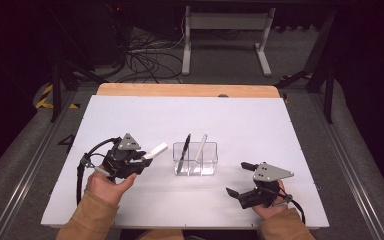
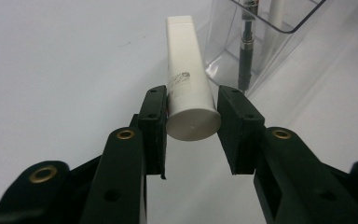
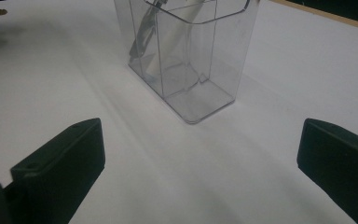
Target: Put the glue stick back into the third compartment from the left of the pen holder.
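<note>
White sheeting covers the table, matt and smooth, with a strip of pale wood showing along its far edge. Beyond it lie a grey floor, a tangle of black cables and the white legs of a stand, and the rest of the room is dark.

Near the table's middle stands a clear plastic organiser, box-shaped with thin glossy walls and inner dividers. A black pen and a white pen lean upright in it.

Just to the left of the organiser, the left tool grips a white tube. The tube is smooth plastic, round at its capped end and flattening to a crimped seam at the far end. In the left gripper view the black pads press its sides close to the cap, and the tube points away over the table towards the organiser.

At the near right, the right tool is held with its black jaws spread wide and nothing between them, facing the organiser from a short way off.
</note>
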